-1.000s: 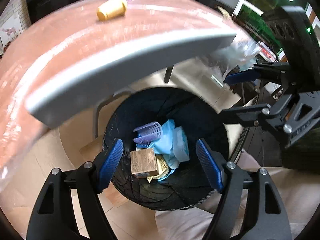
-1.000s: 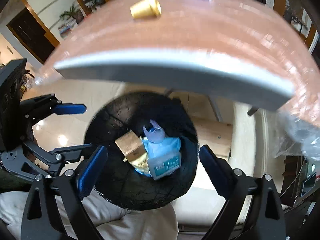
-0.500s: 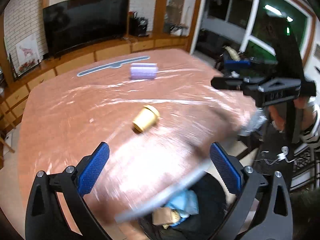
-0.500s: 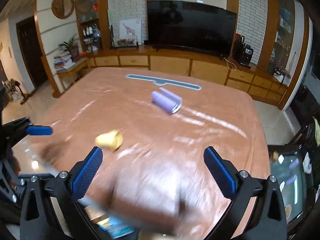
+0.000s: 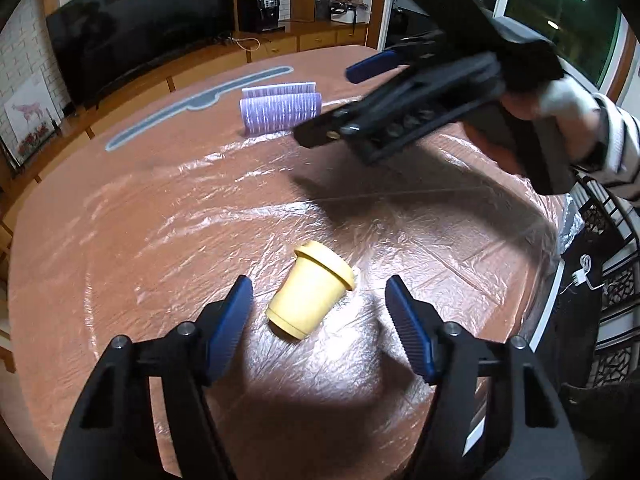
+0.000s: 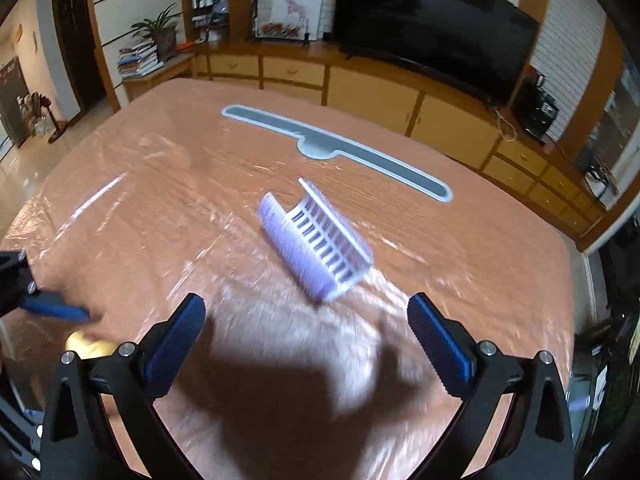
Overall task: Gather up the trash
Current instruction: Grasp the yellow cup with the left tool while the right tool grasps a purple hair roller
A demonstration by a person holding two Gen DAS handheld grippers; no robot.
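Note:
A yellow paper cup (image 5: 312, 290) lies on its side on the plastic-covered brown table (image 5: 120, 240). My left gripper (image 5: 320, 312) is open, its blue pads to either side of the cup, not touching it. A purple ribbed plastic tray (image 6: 316, 240) lies further back; it also shows in the left wrist view (image 5: 280, 110). My right gripper (image 6: 306, 336) is open and empty, just short of the purple tray. In the left wrist view the right gripper (image 5: 400, 92) hovers over the table beyond the cup. The cup's edge (image 6: 90, 346) shows at the right wrist view's lower left.
A grey inlaid strip (image 6: 336, 148) runs across the table's far side. A wooden cabinet with a large TV (image 6: 432, 28) stands behind the table. The table edge drops off at the right (image 5: 560, 240).
Both grippers rose from over the black trash bin beside the table to above the tabletop. The left now straddles the yellow cup; the right has closed in on the purple tray.

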